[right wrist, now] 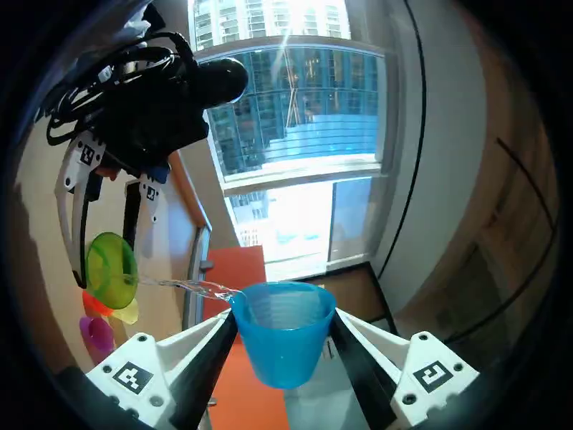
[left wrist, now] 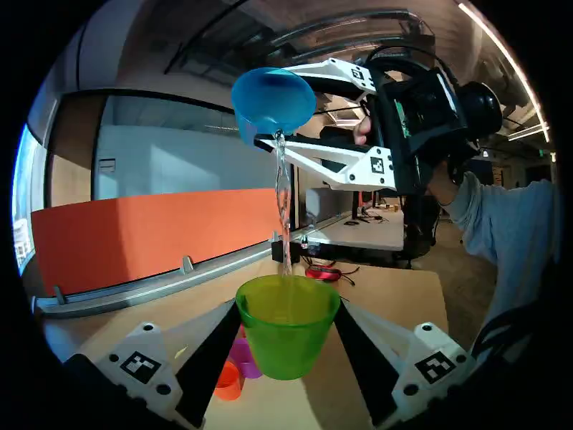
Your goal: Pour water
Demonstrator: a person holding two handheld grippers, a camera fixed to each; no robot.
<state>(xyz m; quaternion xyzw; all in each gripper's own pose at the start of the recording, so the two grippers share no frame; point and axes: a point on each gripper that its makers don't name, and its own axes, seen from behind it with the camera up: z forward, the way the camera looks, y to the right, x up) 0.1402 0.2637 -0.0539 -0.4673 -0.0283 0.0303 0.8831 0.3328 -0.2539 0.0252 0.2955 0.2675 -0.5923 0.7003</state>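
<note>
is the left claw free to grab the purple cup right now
Probably not: the left claw is shut on the green cup, which is catching water from the blue cup. The purple cup sits below on the table.

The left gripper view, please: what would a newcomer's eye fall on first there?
A thin stream of water falls from the tipped blue cup, held high by the right gripper, into the green cup clamped in the left gripper at bottom centre. Behind them, an orange panel runs along the left.
</note>
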